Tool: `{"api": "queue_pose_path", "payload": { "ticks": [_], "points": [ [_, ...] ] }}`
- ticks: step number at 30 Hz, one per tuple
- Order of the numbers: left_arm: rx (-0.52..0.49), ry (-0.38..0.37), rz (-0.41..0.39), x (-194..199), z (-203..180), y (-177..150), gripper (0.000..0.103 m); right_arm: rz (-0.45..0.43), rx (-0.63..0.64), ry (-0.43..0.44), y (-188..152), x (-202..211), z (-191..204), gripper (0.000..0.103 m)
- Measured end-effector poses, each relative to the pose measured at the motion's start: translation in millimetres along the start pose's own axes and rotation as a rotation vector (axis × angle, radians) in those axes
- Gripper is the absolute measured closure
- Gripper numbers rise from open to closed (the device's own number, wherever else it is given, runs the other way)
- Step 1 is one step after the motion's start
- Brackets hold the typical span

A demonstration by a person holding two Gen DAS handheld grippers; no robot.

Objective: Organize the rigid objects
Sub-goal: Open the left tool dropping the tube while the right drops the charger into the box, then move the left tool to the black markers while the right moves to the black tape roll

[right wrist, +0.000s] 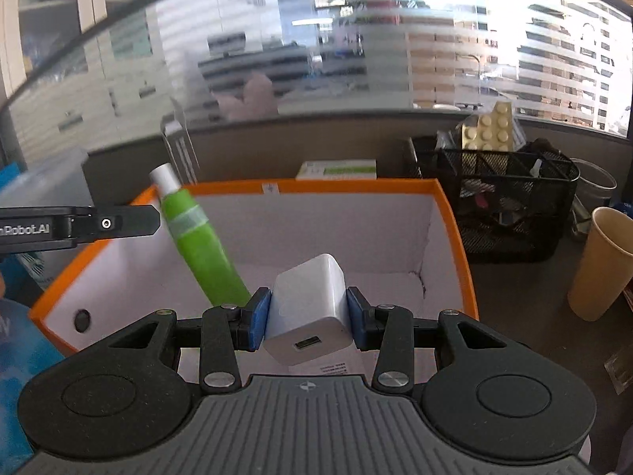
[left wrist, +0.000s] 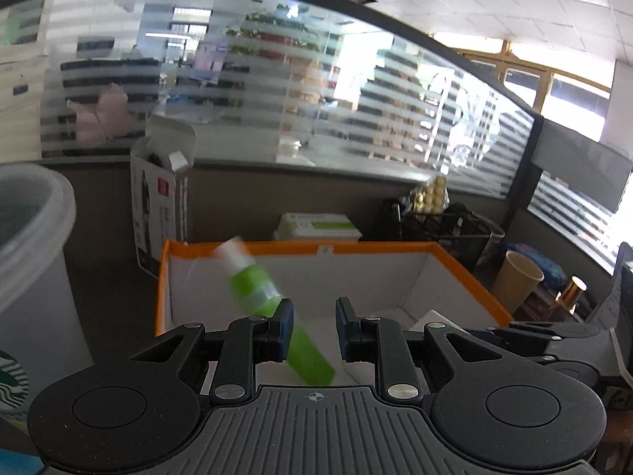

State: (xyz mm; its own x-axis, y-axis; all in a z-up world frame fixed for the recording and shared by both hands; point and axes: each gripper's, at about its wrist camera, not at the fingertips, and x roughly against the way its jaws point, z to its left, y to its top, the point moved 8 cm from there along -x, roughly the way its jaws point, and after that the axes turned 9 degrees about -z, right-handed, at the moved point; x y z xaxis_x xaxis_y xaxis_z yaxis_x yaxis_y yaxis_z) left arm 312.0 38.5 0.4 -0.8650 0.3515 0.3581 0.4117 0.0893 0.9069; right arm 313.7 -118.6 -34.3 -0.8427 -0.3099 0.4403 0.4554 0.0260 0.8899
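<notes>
The left gripper (left wrist: 314,326) stands with its jaws parted and nothing between the pads, and the green bottle (left wrist: 269,308) with the white cap is blurred just ahead of it at about eleven o'clock, tilted, its lower end down inside the orange-rimmed box (left wrist: 474,277); I take it as just let go and dropping in, though I cannot tell whether it touches the floor of the box yet. In the right wrist view the same bottle leans with its cap toward eleven o'clock over the box's left wall. The right gripper (right wrist: 308,318) is clamped on a white USB charger (right wrist: 310,312), held above the near edge of the box, port facing the camera, not yet released. A slip of printed paper (right wrist: 332,368) lies under it on the box floor. So one item looks as good as delivered, one is in hand over the box and, by my guess, goes in next. At two o'clock a black mesh basket (right wrist: 494,198) and a paper cup (right wrist: 601,265) stand outside the box; whether they belong to the job I cannot say.
</notes>
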Motion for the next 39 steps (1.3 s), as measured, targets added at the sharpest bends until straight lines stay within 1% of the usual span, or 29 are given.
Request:
{"api": "queue_pose_path", "payload": {
  "ticks": [5,8,9,10,15,17,18,19,21,23,25,27,30,39],
  "points": [
    [0.000,0.001,0.024,-5.5,0.7,-11.1,0.082,0.079,0.019,-0.014,-11.5,-15.5,0.9,0.065],
    [-0.002,0.011,0.030,-5.4,2.6,-16.5,0.082,0.073,0.034,-0.042,-10.4,-14.7,0.7,0.063],
    [-0.007,0.015,0.030,-4.0,2.7,-17.8,0.082,0.075,0.042,-0.043,-10.8,-14.5,1.4,0.057],
    [-0.011,0.017,0.030,-2.6,2.5,-18.7,0.080,0.074,0.041,-0.037,-11.0,-13.7,2.2,0.055],
    [-0.023,0.008,0.019,10.8,-4.3,-19.4,0.079,0.067,0.026,-0.038,-11.6,-9.6,-0.3,0.055],
    [-0.034,0.006,0.006,18.2,-9.0,-17.3,0.070,0.049,0.018,-0.037,-8.6,-2.3,-0.4,0.055],
    [-0.045,0.007,-0.005,23.6,-12.1,-16.2,0.057,0.032,0.016,-0.036,-5.5,3.0,0.3,0.055],
    [-0.060,0.008,-0.019,29.9,-15.6,-15.0,0.042,0.013,0.016,-0.033,-2.1,9.3,1.6,0.055],
    [-0.093,0.009,-0.049,43.4,-23.0,-13.3,0.031,-0.036,0.022,-0.020,4.1,28.4,5.7,0.055],
    [-0.125,0.004,-0.068,56.3,-31.0,-13.6,0.030,-0.078,0.034,-0.011,7.6,48.0,9.8,0.055],
    [-0.132,0.001,-0.074,65.5,-36.5,-15.3,0.019,-0.112,0.043,-0.007,8.5,67.1,14.2,0.055],
    [-0.135,-0.004,-0.079,72.7,-42.1,-17.8,0.018,-0.127,0.056,0.004,4.6,83.4,19.0,0.055],
    [-0.145,-0.011,-0.074,81.7,-50.3,-25.0,0.018,-0.127,0.068,0.010,-5.6,99.2,22.5,0.055],
    [-0.168,-0.010,-0.044,102.5,-66.2,-52.1,0.017,-0.105,0.050,-0.005,-38.8,125.2,21.1,0.055]
  ]
}}
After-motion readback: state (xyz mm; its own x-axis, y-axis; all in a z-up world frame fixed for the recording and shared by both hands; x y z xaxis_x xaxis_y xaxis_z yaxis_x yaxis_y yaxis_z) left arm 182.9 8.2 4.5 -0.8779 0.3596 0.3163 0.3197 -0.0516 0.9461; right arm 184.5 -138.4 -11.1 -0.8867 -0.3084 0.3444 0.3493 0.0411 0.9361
